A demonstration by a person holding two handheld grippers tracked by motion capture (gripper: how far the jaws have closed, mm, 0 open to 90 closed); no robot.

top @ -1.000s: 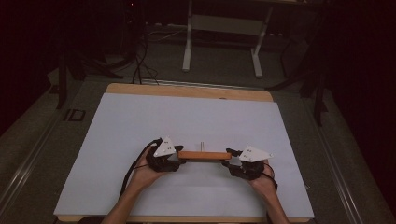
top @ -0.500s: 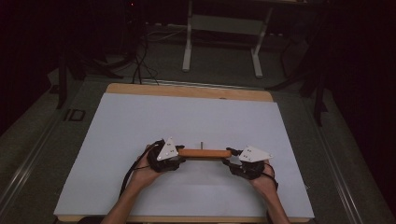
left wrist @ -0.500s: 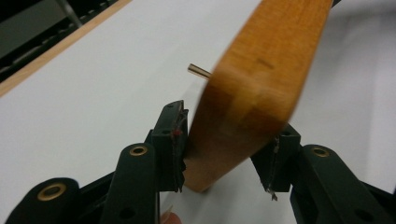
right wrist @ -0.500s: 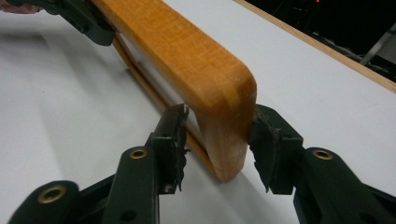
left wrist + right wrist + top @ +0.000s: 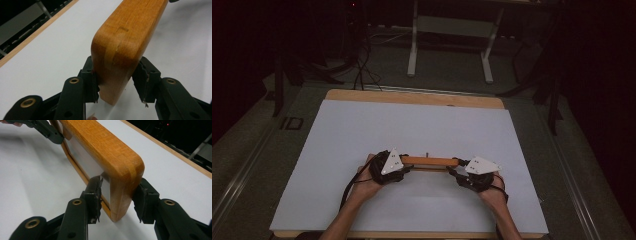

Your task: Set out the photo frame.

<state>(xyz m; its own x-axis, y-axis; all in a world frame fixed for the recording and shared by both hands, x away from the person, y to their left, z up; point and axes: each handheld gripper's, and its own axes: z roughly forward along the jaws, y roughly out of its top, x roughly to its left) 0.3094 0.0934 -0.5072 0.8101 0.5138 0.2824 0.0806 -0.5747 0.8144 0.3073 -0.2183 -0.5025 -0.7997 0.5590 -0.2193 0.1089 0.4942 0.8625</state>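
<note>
The wooden frame stands on edge on the white table, held at its 2 ends. The left gripper clamps one end, the right gripper the other, both jaws having just been closing on the wood.

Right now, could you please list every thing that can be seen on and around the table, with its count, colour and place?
Wooden frame with a pale panel: one, orange-brown, standing on edge at the near middle of the table, between the two grippers.
White sheet: one, white, covering most of the table top.
Wooden table: one, light brown, its edge showing at the far side.
Metal stand: one, pale grey, on the floor beyond the table.
Cables: several, black, on the floor at far left.
Left gripper: one, black, jaws at the frame's left end.
Right gripper: one, black, jaws at the frame's right end.
Hands: two, holding the grippers.
</note>
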